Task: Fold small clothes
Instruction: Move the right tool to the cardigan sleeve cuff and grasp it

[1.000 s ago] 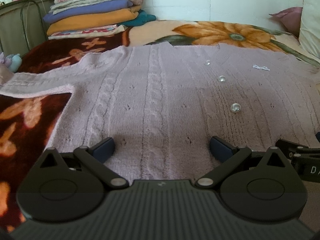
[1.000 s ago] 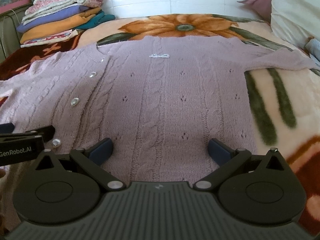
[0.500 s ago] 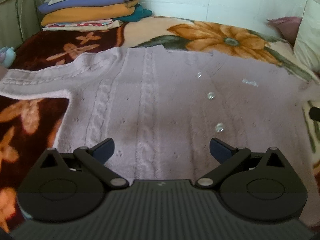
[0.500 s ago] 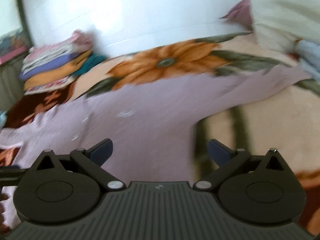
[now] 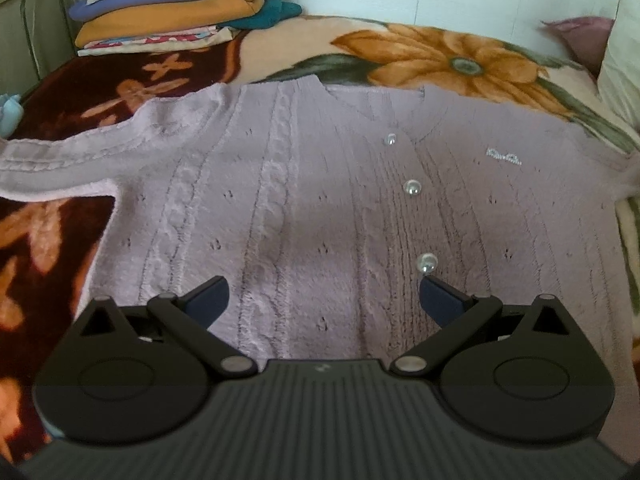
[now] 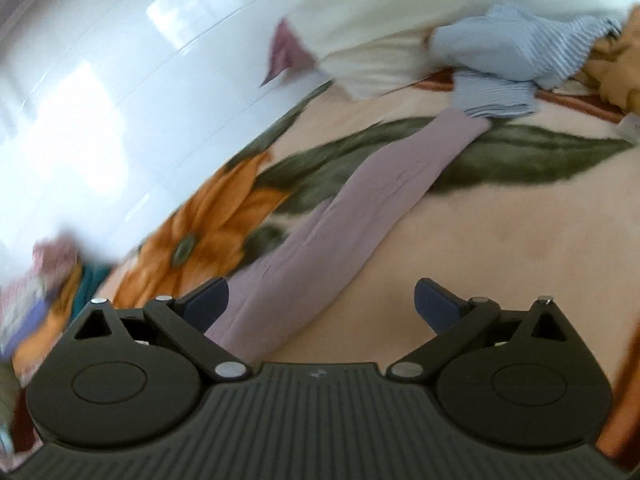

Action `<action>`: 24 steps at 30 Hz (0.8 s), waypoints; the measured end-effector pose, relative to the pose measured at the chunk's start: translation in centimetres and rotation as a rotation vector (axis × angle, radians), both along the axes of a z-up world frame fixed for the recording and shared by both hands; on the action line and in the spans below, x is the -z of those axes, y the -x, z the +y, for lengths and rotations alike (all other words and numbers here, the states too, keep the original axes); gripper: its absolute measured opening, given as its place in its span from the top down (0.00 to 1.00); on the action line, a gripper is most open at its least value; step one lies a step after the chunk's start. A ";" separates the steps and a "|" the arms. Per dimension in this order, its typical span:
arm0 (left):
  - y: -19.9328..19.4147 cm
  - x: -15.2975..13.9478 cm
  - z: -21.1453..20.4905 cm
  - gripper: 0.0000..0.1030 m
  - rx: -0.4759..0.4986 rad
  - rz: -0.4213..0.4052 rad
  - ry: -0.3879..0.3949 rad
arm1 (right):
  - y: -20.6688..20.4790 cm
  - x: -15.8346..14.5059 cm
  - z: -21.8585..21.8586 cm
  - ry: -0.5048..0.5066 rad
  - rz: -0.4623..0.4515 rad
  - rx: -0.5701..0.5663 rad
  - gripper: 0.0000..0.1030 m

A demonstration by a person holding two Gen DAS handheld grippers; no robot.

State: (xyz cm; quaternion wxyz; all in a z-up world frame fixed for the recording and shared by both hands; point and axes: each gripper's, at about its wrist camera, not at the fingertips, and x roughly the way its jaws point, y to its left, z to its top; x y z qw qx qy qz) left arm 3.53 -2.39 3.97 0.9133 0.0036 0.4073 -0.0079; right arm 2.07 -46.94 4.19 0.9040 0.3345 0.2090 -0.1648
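In the left wrist view, the left gripper [image 5: 322, 296] hung with fingers spread wide over the lilac cardigan [image 5: 320, 208], which lay flat, buttoned, on the flowered blanket [image 5: 440, 60]; folded clothes [image 5: 180, 12] were stacked at the far corner. In the blurred right wrist view, the right gripper [image 6: 320, 300] was spread too, empty, above the cardigan's sleeve [image 6: 360, 208], whose cuff touched a blue striped garment [image 6: 512, 64].

A bed under a floral blanket [image 5: 400, 46] — cream with an orange flower and green leaves at the far end, dark maroon with orange shapes on the left. Spread flat on it, a lilac knitted cardigan [image 5: 304, 200], one sleeve [image 6: 352, 208] stretched out over a green leaf. At the far left corner, a stack of folded clothes [image 5: 172, 12]; at the blurred right end, a white pillow [image 6: 400, 12] and a crumpled blue striped garment [image 6: 508, 60].
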 end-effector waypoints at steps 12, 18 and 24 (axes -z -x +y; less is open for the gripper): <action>-0.4 1.7 -0.5 0.00 -0.025 0.029 -0.010 | -5.7 3.8 -7.1 -0.103 -0.040 0.164 0.26; -0.1 1.9 -0.9 0.00 -0.027 0.009 -0.029 | -7.5 4.4 -9.0 -0.102 -0.038 0.197 0.69; -0.2 1.9 -1.0 0.00 -0.025 0.011 -0.032 | -5.5 3.3 -9.3 -0.070 -0.091 0.177 0.94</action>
